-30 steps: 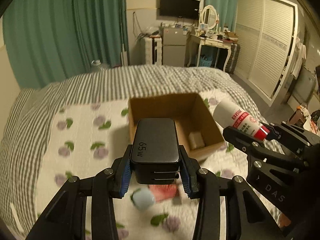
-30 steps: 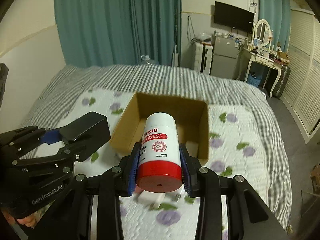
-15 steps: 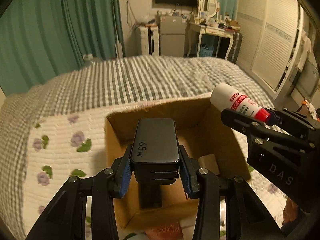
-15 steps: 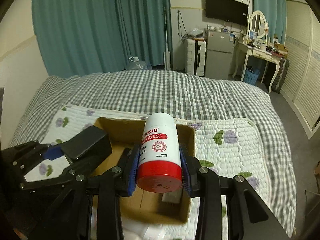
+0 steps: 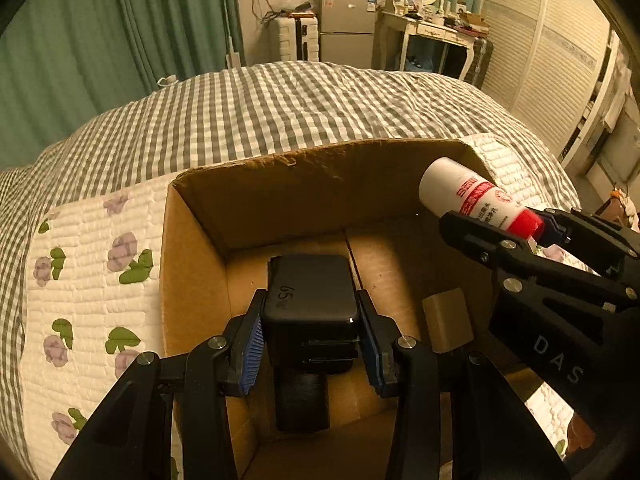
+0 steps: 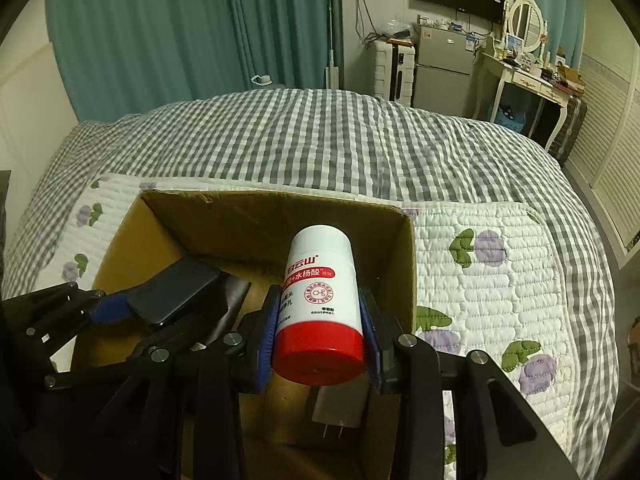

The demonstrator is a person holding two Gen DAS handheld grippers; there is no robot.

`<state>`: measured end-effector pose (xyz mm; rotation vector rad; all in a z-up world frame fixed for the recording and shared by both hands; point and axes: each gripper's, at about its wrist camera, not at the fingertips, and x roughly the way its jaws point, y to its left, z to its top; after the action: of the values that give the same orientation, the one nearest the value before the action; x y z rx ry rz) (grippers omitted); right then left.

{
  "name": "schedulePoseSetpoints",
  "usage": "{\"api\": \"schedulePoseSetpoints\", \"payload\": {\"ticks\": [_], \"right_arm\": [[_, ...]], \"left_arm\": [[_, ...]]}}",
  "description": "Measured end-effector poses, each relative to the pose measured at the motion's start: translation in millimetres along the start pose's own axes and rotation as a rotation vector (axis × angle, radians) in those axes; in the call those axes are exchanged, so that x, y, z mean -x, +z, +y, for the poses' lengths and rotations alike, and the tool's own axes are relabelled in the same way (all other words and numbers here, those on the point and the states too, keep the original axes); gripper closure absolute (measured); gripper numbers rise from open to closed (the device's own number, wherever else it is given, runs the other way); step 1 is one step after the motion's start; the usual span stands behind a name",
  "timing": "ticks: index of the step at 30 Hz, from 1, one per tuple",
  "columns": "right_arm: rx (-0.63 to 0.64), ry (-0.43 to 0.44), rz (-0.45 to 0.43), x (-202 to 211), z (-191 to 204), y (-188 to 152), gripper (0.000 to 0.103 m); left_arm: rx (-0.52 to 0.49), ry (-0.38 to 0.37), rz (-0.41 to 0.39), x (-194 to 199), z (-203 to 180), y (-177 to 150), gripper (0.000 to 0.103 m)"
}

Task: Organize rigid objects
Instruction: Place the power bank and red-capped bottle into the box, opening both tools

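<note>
Black fingers of the left gripper (image 5: 311,338) squeeze a black charger (image 5: 310,300) low inside the cardboard box (image 5: 192,264), probably to drop it there. Beside it, the right gripper (image 6: 319,346) pinches a white bottle (image 6: 320,300) above the box. Farther off lies the bed (image 6: 320,140).

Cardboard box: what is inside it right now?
A small pale plug adapter lies on the cardboard box floor. The left gripper holds a black charger above it, hiding the floor beneath.

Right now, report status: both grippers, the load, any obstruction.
Left gripper shut on charger, low inside box. Right gripper shut on bottle, over box. Small white adapter on box floor, beside charger.
</note>
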<state>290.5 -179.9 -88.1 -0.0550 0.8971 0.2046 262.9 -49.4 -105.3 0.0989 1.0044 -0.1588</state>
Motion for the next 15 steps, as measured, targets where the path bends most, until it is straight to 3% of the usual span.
{"api": "schedulePoseSetpoints", "payload": {"ticks": [2, 4, 5, 6, 7, 10, 15], "right_arm": [[-0.005, -0.002, 0.006, 3, 0, 1, 0.067], [-0.011, 0.002, -0.005, 13, -1, 2, 0.052], [-0.012, -0.010, -0.020, 21, -2, 2, 0.035], [-0.011, -0.016, -0.033, 28, -3, 2, 0.031], [-0.012, -0.020, -0.043, 36, -5, 3, 0.031], [-0.019, -0.046, -0.062, 65, -9, 5, 0.027], [-0.018, -0.091, -0.137, 133, -8, 7, 0.012]], "left_arm": [[0.010, 0.000, 0.022, 0, 1, 0, 0.058], [0.018, 0.022, 0.016, 8, 1, -1, 0.058], [0.017, 0.030, -0.004, 15, 1, 0, 0.056], [0.016, 0.028, -0.020, 26, 1, 1, 0.053], [0.019, 0.026, -0.026, 33, 0, 2, 0.045], [0.024, 0.037, -0.072, 66, 1, 4, 0.042], [0.026, 0.050, -0.138, 127, 3, -1, 0.039]]}}
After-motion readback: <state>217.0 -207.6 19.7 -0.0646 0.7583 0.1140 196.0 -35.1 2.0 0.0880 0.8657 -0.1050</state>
